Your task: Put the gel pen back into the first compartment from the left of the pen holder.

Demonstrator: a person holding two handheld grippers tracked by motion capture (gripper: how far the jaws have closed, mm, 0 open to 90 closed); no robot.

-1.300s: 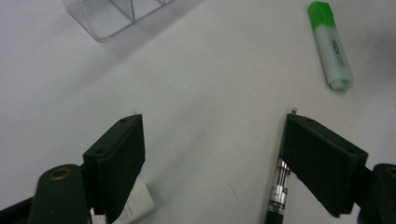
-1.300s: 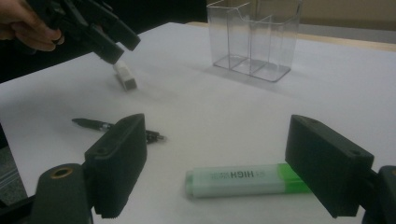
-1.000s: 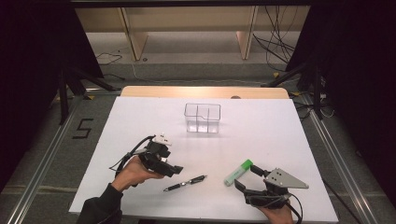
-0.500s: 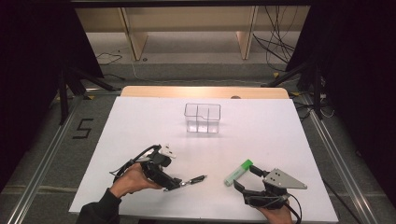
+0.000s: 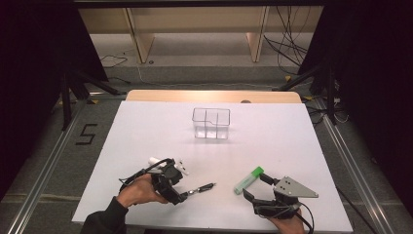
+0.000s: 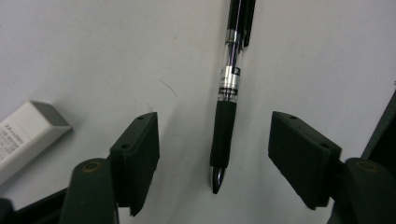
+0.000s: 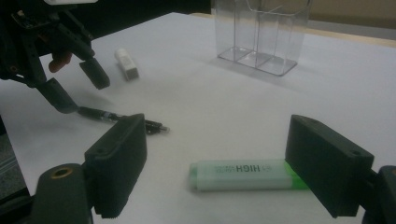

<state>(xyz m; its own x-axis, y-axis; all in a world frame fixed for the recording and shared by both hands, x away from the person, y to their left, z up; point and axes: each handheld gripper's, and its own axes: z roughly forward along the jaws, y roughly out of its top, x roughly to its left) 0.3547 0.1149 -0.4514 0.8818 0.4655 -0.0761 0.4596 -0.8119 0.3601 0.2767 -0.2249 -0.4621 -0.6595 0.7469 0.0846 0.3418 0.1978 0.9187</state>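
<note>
Left gripper [image 6: 219, 154] over the black pen [image 6: 226, 107] on the white table [image 5: 146, 131]: fingers apart, just been closing, straddling its grip untouched. Right gripper [image 7: 219, 168]: fingers apart beside the green highlighter [image 7: 243, 175].

1. White table [image 5: 146, 126].
2. Clear holder [image 5: 211, 123] stands towards the far edge.
3. Pen [image 5: 200, 188], eraser [image 7: 126, 63] and green highlighter [image 5: 248, 180] lie near the front.

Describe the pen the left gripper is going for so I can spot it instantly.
On the white table, look near the front edge, left of the green highlighter. The pen lies between the left gripper jaws, untouched: slim, black, with a clear barrel, unlike the stubby white eraser nearby.
</note>
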